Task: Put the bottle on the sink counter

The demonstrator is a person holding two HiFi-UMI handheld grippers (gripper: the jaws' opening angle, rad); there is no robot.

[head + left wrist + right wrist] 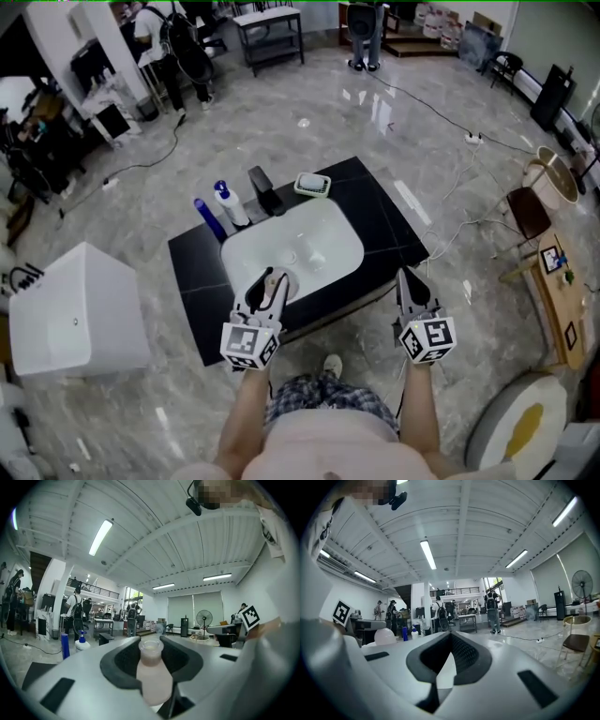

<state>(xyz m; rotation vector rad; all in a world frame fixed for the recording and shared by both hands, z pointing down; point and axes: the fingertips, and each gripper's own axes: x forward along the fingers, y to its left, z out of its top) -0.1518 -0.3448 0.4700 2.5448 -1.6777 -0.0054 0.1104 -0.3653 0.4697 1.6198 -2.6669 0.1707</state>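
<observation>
A small pale bottle with an open round mouth stands upright between the jaws of my left gripper, whose pads press on its sides. In the head view that left gripper hovers over the near rim of the white basin, which is set in the black sink counter. My right gripper hangs near the counter's front right corner. In the right gripper view its jaws meet at the tips with nothing between them.
On the counter behind the basin stand a blue bottle, a white pump bottle, a black faucet and a soap dish. A white box sits on the floor to the left. Cables and a chair lie to the right.
</observation>
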